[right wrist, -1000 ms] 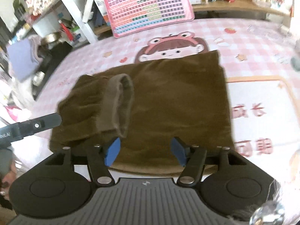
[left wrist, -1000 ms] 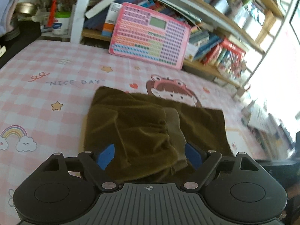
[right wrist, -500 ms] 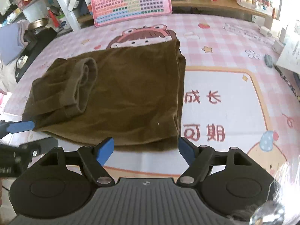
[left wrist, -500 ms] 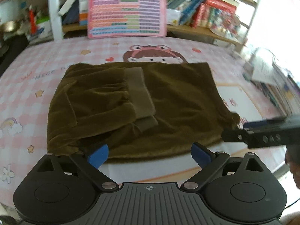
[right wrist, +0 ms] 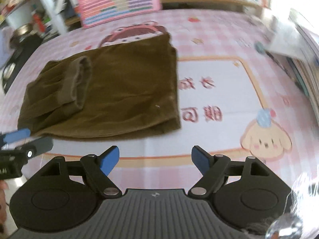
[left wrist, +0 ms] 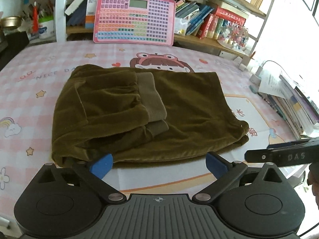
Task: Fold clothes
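Observation:
A folded olive-brown velvet garment (left wrist: 179, 107) lies flat on the pink patterned table cover (left wrist: 49, 59), its ribbed cuff (left wrist: 151, 97) folded over onto the middle. It also shows in the right wrist view (right wrist: 123, 91). My left gripper (left wrist: 158, 164) is open and empty, just short of the garment's near edge. My right gripper (right wrist: 155, 160) is open and empty, hovering short of the garment's near right corner. The right gripper's arm shows at the right of the left wrist view (left wrist: 283, 156); the left gripper's fingertip shows at the left of the right wrist view (right wrist: 18, 135).
A pink toy keyboard tablet (left wrist: 134, 19) leans against the bookshelf (left wrist: 209, 39) at the back. Stacked books and papers (left wrist: 295, 97) lie along the right edge. A white post (left wrist: 60, 10) and jars (left wrist: 44, 27) stand at the back left.
Both grippers have drawn back from the garment toward the table's near edge and opened wider. The garment lies as folded, let go.

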The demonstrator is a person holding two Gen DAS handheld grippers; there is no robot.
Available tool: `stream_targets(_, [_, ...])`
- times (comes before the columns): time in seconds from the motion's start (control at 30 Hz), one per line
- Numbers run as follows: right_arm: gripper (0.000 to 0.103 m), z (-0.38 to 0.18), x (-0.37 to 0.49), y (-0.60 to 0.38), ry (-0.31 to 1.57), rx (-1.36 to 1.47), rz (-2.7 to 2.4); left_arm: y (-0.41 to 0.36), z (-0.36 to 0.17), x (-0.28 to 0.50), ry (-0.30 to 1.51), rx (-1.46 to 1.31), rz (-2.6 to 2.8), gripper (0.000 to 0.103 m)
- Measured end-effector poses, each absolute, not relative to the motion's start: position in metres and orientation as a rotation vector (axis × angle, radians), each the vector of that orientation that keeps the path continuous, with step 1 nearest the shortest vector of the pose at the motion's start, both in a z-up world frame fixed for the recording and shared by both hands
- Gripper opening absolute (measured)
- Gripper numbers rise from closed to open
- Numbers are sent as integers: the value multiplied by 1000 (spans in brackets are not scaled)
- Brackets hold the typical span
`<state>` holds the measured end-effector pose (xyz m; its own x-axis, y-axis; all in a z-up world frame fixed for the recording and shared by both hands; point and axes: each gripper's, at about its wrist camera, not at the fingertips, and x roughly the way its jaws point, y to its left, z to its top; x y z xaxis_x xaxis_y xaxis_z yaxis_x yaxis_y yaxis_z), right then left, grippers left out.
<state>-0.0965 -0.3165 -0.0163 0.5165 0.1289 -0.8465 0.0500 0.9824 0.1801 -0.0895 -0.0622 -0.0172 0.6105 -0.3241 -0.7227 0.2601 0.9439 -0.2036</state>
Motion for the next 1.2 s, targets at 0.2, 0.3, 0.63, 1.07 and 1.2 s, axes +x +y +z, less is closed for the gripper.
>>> stream_targets(0.2, [76,-15,-81,-343,1015,394,51,-58,-5,-87,800,-88,-293,101])
stream_targets(0.3, [75,-19,-70,-357,1027,452,73,-63,-4,-83,794,-108,-252,101])
stream_targets(0.63, [48,-40,-6,-416,1164,590,276,-132,0,-72,816,-86,-133,101])
stream_targets(1.07, [19,-72,32,-424,1393,721,512,-233,-17,-77,935,125,-206,101])
stream_targets(1.2, [17,-60,35,-428,1358,727,578,-261,-25,-70,927,318,-219,100])
